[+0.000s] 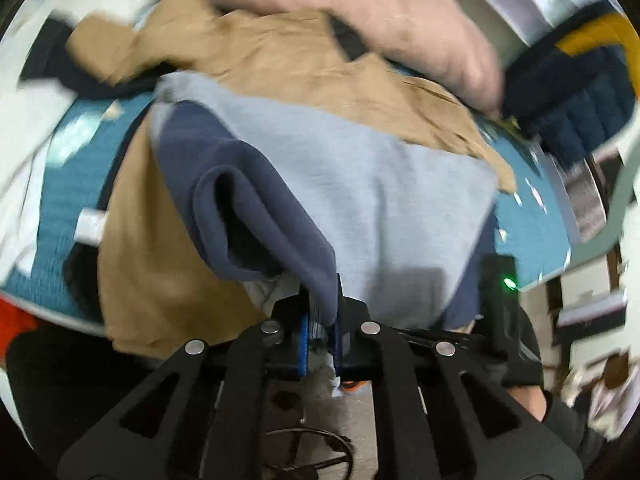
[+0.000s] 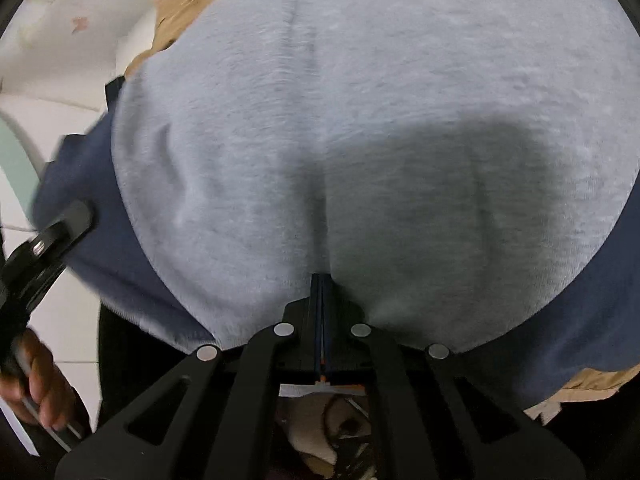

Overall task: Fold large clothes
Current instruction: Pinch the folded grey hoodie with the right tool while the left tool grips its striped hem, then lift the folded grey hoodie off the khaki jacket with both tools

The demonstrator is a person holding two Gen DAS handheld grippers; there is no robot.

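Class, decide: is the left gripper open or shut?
Shut: the left gripper pinches the navy edge of the sweatshirt between its pads.

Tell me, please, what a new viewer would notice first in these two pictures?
First, the blue sweatshirt, whose pale inner side fills almost the whole right wrist view. Both grippers grip it: the left gripper pinches its dark navy fold, the right gripper its near hem. Behind lie a tan garment and a pink pillow.

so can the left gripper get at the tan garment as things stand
Probably not yet. The left gripper is shut on the navy and grey garment, which drapes over much of the tan garment. It would have to let go first.
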